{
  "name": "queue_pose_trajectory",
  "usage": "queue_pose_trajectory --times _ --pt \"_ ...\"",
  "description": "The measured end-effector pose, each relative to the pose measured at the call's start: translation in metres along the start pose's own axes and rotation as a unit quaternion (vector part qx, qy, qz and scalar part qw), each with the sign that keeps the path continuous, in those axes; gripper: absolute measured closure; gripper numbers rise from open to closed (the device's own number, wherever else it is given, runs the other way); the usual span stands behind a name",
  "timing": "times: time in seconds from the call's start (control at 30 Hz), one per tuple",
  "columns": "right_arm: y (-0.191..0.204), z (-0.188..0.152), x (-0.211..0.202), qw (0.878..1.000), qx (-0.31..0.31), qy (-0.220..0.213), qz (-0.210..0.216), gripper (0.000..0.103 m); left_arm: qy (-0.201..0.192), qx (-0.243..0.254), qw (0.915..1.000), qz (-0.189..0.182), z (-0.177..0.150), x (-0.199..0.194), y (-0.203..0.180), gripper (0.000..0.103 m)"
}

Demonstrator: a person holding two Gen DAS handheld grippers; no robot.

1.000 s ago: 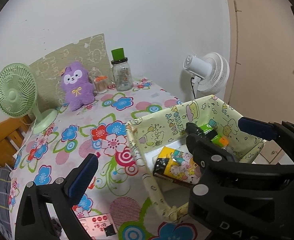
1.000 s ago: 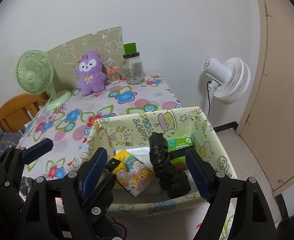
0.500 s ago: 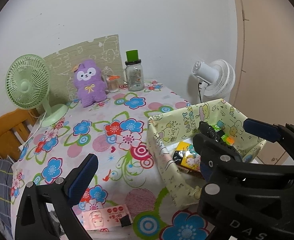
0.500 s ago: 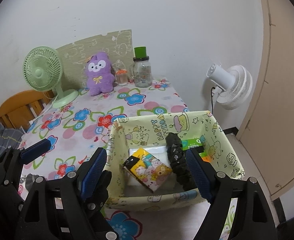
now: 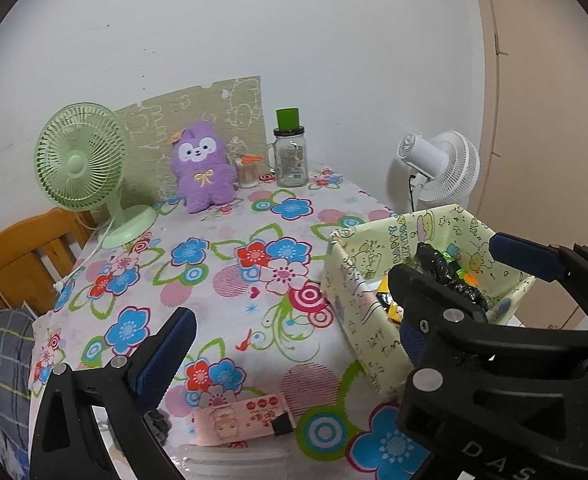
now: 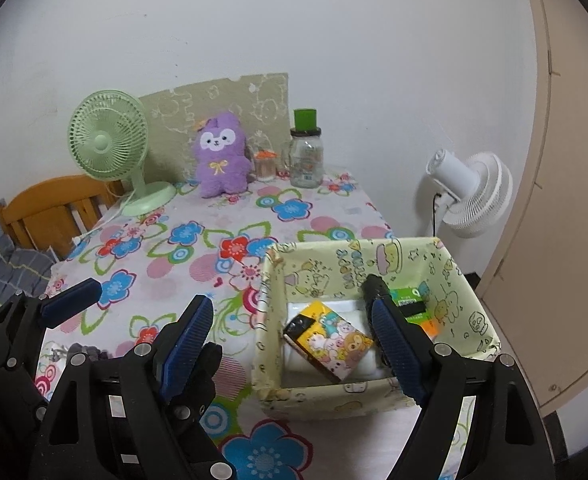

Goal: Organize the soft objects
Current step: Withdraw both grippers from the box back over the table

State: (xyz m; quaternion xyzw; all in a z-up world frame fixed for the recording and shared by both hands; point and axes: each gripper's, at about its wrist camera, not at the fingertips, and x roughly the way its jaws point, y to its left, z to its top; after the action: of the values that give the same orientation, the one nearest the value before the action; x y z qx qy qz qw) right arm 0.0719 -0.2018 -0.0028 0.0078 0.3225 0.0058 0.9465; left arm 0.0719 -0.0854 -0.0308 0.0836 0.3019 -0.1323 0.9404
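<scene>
The black bundle (image 6: 373, 288) is laid lengthwise in the fabric bin (image 6: 272, 320), pointing at its far wall. The left gripper (image 5: 333, 312) and right gripper (image 6: 294, 344) are held wide apart, empty.

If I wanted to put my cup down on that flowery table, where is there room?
The widest bare patch is mid-table, between the green fan, the purple plush toy and the fabric basket. The back edge is crowded: plush, a small jar and a glass bottle. The near edge holds a pink packet.
</scene>
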Motion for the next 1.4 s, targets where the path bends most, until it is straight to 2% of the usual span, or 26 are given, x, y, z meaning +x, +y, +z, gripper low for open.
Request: queue_pose_trajectory --times 0.37,1.17,1.4 --pt "0.025 -0.007 -0.014 0.999 -0.023 -0.024 0.019 0.019 0.001 -0.014 0.9998 0.016 -0.011 -0.014 0.021 0.000" --pt "0.059 -0.028 -0.014 0.997 -0.028 -0.020 0.069 0.019 0.005 -0.036 0.9978 0.055 -0.039 -0.028 0.052 0.000" --pt "0.068 -0.036 -0.008 0.996 -0.042 -0.014 0.081 0.019 0.012 -0.045 0.9976 0.051 -0.050 -0.023 0.063 0.001"
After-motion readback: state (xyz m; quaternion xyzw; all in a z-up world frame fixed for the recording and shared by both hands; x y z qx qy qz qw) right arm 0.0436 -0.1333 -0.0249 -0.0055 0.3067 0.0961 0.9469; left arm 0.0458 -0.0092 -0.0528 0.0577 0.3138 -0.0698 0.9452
